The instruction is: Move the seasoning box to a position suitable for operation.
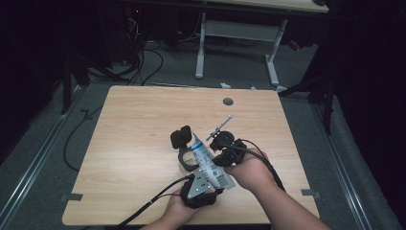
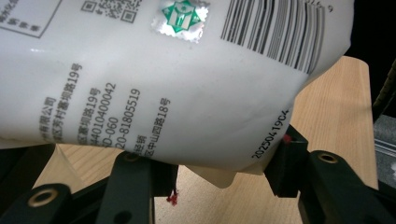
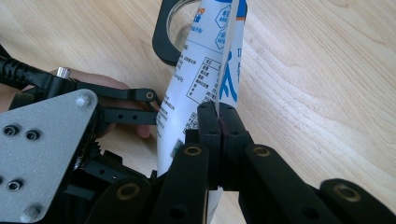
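High view, pouch (image 1: 209, 162): white, blue print, held above tabletop (image 1: 139, 134) between both tongs
Back: barcode, green seal, date code
Right tongs (image 3: 219, 122): clamped on pouch seam
Left tongs (image 2: 219, 161): gripping pouch's lower edge

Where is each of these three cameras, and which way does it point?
High view: above the table's near edge, looking forward and down; forearms, both hands.
Left gripper view: on the left gripper, looking along its jaws at the pouch.
Right gripper view: on the right gripper, jaws pinching the pouch's edge; the left gripper's plate beside.
All share the pouch.
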### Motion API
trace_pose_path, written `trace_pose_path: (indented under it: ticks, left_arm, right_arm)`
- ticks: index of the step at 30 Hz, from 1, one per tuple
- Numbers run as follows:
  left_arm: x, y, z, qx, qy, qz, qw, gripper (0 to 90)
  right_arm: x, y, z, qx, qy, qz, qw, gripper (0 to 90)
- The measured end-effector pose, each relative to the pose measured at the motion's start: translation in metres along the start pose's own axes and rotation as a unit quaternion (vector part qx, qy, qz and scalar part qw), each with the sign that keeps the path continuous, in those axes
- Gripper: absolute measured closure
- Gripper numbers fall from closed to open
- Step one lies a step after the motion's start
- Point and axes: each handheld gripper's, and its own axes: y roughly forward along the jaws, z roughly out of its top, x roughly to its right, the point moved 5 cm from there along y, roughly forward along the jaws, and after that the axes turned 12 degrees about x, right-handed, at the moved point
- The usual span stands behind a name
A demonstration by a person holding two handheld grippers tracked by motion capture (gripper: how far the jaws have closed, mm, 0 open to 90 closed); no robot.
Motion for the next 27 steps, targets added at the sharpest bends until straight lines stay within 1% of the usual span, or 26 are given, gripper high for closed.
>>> trace_pose_path:
  ticks: [2,4,7,8,10,12,13,19,22,27]
  left_arm:
    - [0.001,-0.001,0.002,0.001,-0.008,-0.002,1.0000,53.7]
    - [0.001,-0.002,0.002,0.001,-0.010,-0.003,0.9999,53.8]
    - [0.000,-0.002,0.003,0.002,-0.010,-0.003,0.9999,53.9]
    - [-0.001,-0.002,0.003,0.002,-0.010,-0.003,0.9999,53.9]
    - [-0.002,-0.003,0.003,0.002,-0.010,-0.003,0.9999,53.9]
    - [-0.003,-0.003,0.004,0.003,-0.014,-0.003,0.9999,54.0]
    - [-0.003,-0.003,0.004,0.003,-0.014,-0.002,0.9999,53.9]
    - [-0.004,-0.006,0.008,0.009,-0.015,0.004,0.9998,53.9]
    - [-0.003,-0.007,0.009,0.010,-0.016,0.003,0.9998,53.9]
    - [-0.002,-0.008,0.009,0.010,-0.013,0.005,0.9999,53.8]
  right_arm:
    - [0.000,0.001,0.001,-0.001,0.002,0.001,1.0000,90.0]
    - [0.000,0.001,0.002,-0.002,0.001,0.001,1.0000,90.0]
    - [-0.001,0.002,0.004,-0.003,-0.002,0.002,1.0000,90.0]
    - [0.000,0.003,0.005,-0.003,-0.006,0.003,1.0000,90.0]
    - [0.000,0.003,0.006,-0.005,-0.004,0.003,1.0000,90.0]
    - [0.000,0.004,0.008,-0.005,-0.007,0.004,1.0000,90.0]
    - [0.000,0.004,0.008,-0.006,-0.005,0.004,1.0000,90.0]
    - [-0.001,0.003,0.013,-0.005,-0.012,0.004,0.9999,90.0]
    - [-0.002,0.003,0.015,-0.005,-0.015,0.004,0.9999,90.0]
    - [-0.004,0.005,0.016,-0.010,-0.018,0.004,0.9998,90.0]
